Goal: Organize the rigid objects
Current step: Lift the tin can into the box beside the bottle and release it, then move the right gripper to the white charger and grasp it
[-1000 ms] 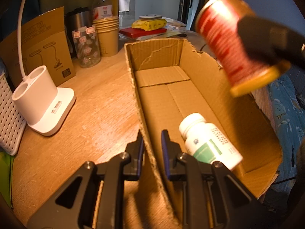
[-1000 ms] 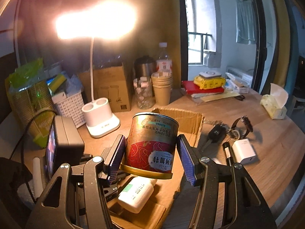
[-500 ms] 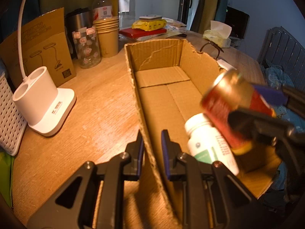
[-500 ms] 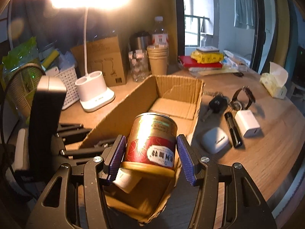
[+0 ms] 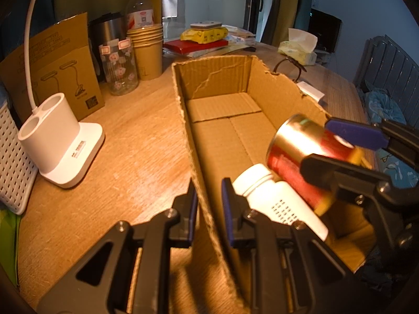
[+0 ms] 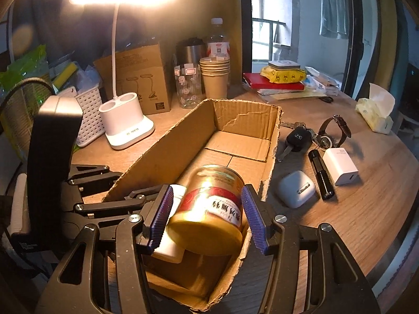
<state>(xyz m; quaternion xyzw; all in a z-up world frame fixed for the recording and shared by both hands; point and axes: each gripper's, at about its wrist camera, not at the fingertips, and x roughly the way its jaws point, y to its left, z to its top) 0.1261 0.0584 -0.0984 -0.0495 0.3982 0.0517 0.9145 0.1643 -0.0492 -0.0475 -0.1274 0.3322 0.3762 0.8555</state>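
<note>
One tin [image 6: 212, 206]: red and gold, gold lid toward my right camera, tilted, low inside the box [image 6: 243, 120] at its near end. My right gripper [image 6: 207, 217] grasps it by the sides, pads on the label. It leans against a white bottle [image 5: 277, 204] lying on the box floor. My left gripper [image 5: 208, 204] is clenched on the box's left wall, which has a ragged top edge. Far half of the box floor is bare. On the table [image 6: 366, 209] right of the box: earbud case [image 6: 296, 192], black torch [image 6: 320, 174], charger [image 6: 340, 166], keys [image 6: 298, 137].
</note>
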